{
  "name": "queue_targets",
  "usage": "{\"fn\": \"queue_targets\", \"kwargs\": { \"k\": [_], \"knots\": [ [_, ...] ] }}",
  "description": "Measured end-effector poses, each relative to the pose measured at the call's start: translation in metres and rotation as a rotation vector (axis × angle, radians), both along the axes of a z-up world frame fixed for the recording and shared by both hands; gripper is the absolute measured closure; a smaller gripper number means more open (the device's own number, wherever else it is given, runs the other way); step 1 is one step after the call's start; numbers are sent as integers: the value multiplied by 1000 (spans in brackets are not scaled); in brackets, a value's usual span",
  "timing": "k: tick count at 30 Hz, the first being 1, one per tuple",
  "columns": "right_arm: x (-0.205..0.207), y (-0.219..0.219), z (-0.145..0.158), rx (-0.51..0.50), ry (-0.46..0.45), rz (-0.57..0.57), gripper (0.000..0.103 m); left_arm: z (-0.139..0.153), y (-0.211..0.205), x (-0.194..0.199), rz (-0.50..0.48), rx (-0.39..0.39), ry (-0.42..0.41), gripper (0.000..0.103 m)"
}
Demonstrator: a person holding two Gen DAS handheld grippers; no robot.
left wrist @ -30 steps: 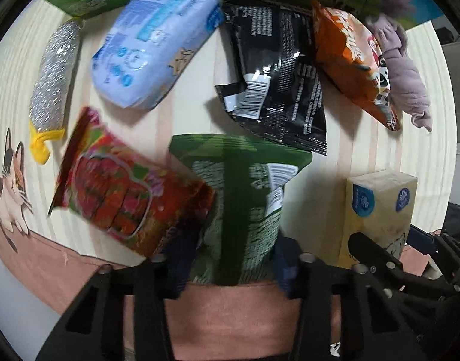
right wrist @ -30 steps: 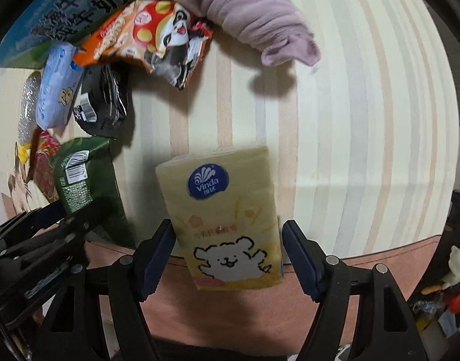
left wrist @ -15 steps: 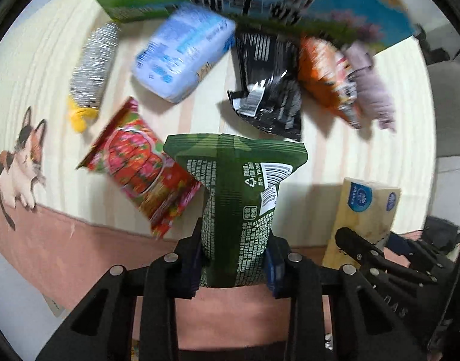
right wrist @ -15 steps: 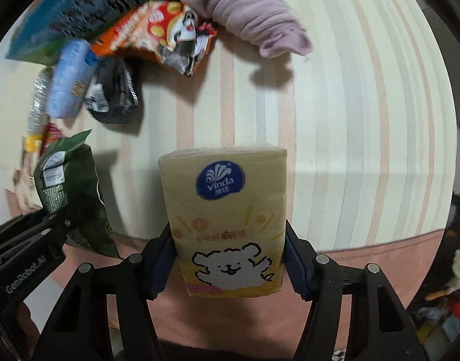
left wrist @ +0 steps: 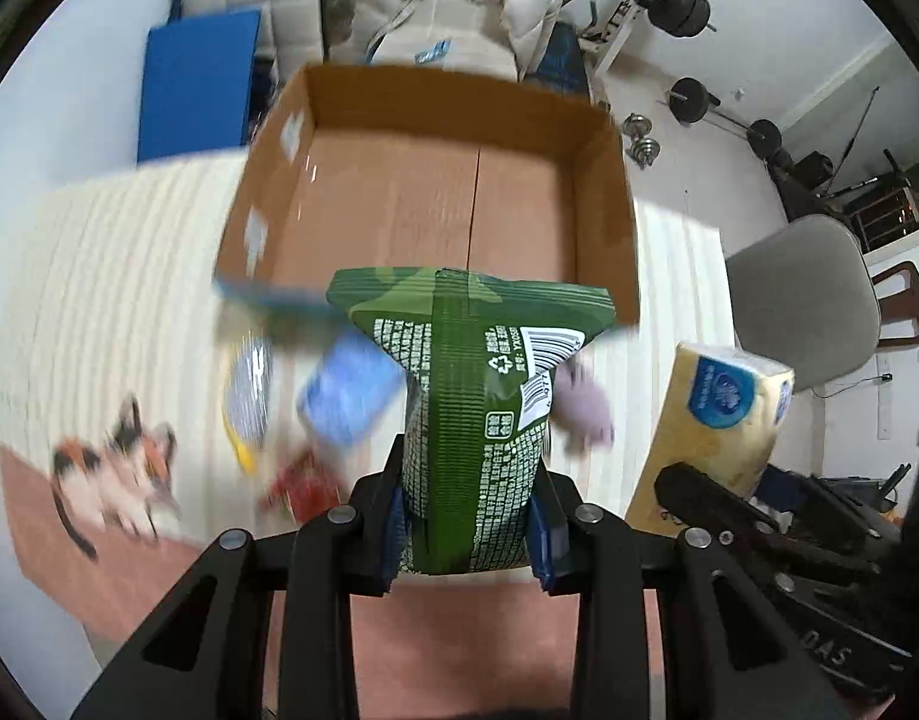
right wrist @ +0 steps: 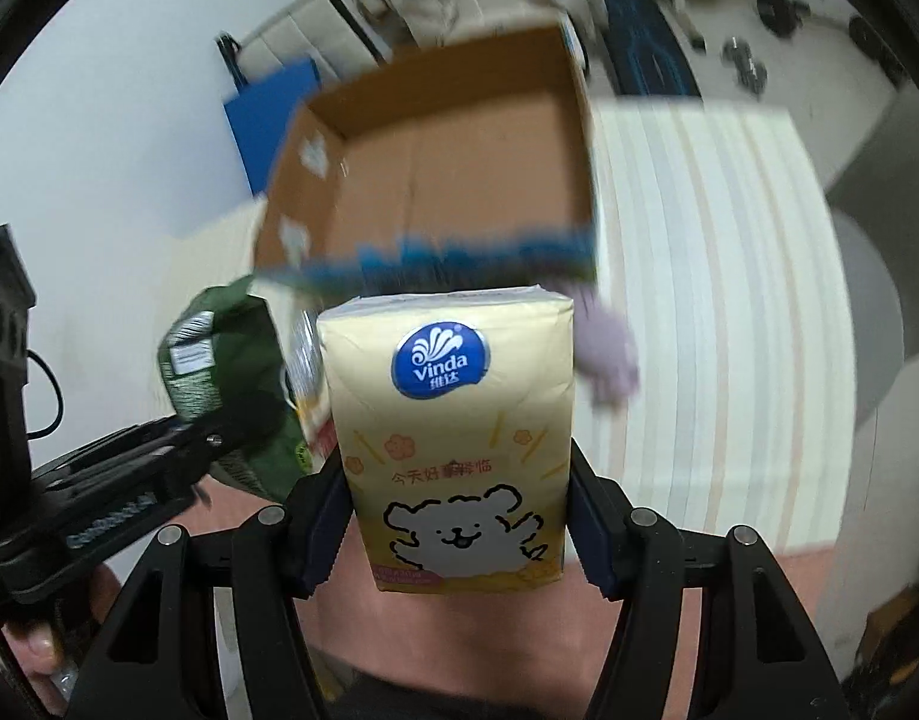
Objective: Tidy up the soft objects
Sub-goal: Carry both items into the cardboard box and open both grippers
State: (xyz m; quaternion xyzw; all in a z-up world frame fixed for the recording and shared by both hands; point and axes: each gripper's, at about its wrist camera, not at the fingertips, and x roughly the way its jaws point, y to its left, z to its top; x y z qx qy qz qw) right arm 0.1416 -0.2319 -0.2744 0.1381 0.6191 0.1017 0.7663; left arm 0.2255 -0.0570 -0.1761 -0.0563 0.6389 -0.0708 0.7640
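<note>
My left gripper (left wrist: pixel 468 522) is shut on a green snack bag (left wrist: pixel 471 396) and holds it up in front of an open cardboard box (left wrist: pixel 435 192). My right gripper (right wrist: pixel 459 516) is shut on a yellow Vinda tissue pack (right wrist: pixel 453 420), also raised before the box (right wrist: pixel 435 168). The tissue pack shows in the left wrist view (left wrist: pixel 723 414) at right, and the green bag in the right wrist view (right wrist: pixel 225 372) at left. The box looks empty inside.
Blurred on the striped table below are a blue pack (left wrist: pixel 345 396), a silver scrubber (left wrist: pixel 249 396), a red bag (left wrist: pixel 303 486) and a purple cloth (left wrist: pixel 585 408). A grey chair (left wrist: pixel 807 300) stands at right; weights and a white jacket lie behind the box.
Both grippers have closed on their items, lifted them off the table and tilted up, so the open cardboard box now fills the view ahead.
</note>
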Motion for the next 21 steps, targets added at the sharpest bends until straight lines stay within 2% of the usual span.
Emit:
{"fn": "queue_targets", "kwargs": {
  "k": [3, 7, 9, 10, 13, 16, 19, 21],
  "knots": [
    [34, 17, 4, -42, -53, -11, 37, -3, 6, 55, -15, 18, 2, 73],
    [98, 27, -3, -89, -36, -43, 37, -32, 13, 128, -32, 20, 48, 73],
    [126, 38, -24, -109, -13, -55, 37, -52, 14, 162, -44, 3, 88, 73],
    [148, 32, -19, -121, -2, -62, 37, -67, 14, 179, -48, -4, 121, 73],
    [185, 25, -30, -149, 47, -63, 37, -105, 13, 218, -63, -39, 205, 73],
    [236, 38, -43, -173, 89, -60, 37, -136, 4, 244, -97, -53, 255, 73],
    [265, 33, -81, -185, 133, -62, 37, -161, -5, 259, -119, -65, 292, 73],
    [279, 33, -92, -198, 146, -63, 37, -173, -9, 268, -129, -72, 313, 73]
  ]
}}
